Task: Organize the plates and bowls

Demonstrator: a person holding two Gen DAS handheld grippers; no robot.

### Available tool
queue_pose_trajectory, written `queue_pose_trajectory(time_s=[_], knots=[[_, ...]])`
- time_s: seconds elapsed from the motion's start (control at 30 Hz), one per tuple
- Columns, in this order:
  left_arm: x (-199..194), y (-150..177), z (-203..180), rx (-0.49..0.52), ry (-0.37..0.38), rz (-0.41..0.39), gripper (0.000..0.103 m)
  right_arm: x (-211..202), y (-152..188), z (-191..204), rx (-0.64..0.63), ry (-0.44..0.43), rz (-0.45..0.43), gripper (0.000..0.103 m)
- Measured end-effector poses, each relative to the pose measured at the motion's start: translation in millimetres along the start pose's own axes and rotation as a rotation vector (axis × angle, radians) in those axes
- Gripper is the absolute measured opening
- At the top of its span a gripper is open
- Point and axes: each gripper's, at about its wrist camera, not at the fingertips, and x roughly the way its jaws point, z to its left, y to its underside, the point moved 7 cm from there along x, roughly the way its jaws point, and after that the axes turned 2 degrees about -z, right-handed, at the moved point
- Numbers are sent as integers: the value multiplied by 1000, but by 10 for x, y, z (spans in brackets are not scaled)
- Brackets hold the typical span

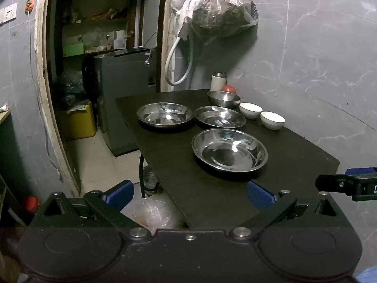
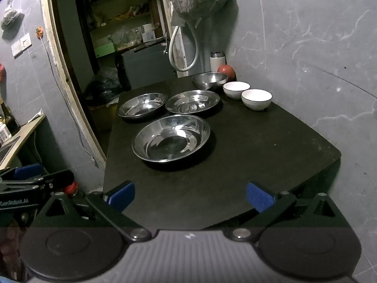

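On the dark table (image 2: 235, 155) sit three steel plates (image 2: 171, 137), with a steel bowl (image 2: 209, 80) and two white bowls (image 2: 256, 99) behind them; left gripper (image 1: 188, 194) and right gripper (image 2: 189, 195) hover near the table's front edge, jaws spread, empty

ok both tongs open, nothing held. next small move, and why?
Probably ease the right tongs forward to the rim of the nearest steel plate. It sits closest to them, apart from the other two plates, with bare table in between; both tongs are open and empty.
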Motion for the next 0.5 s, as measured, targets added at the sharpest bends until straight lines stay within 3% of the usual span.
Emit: queue_pose_trajectory(time_s=[0.5], knots=[[-11, -26, 3, 6, 13, -1, 102, -18, -19, 20, 2, -3, -1, 103]])
